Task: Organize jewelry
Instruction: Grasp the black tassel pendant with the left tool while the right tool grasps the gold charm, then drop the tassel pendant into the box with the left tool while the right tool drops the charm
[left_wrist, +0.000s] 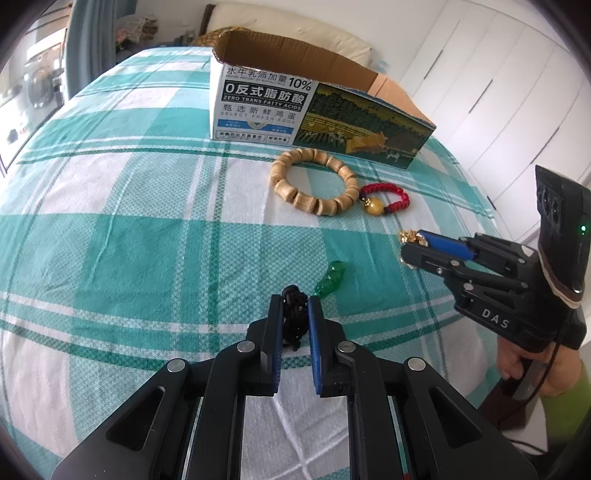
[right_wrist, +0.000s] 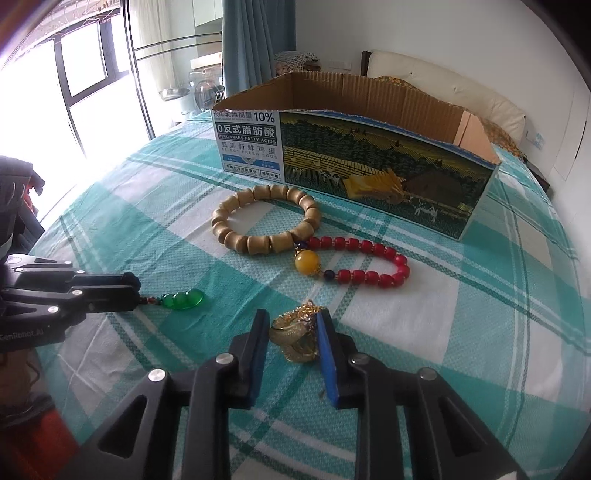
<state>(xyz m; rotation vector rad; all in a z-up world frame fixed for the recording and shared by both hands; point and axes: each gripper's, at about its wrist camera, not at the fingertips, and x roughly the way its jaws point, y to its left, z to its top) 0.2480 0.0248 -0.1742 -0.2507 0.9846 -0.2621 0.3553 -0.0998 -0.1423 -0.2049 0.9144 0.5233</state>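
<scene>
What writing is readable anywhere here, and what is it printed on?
"10%", "ZERO TRANS FATTY ACIDS", "SELECT FRESH EGGS": cardboard box, beside Chinese characters.
"DAS": right gripper body.
"GenRobot.AI": left gripper body, partly cut off.
The box's small bottom labels: too small to read.

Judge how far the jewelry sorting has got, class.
Done: nothing visibly; the box's floor is hidden. In hand: left gripper grips the green pendant's cord, right gripper clamps the gold ornament. Left: wooden bracelet and red bracelet on the bedspread.
</scene>
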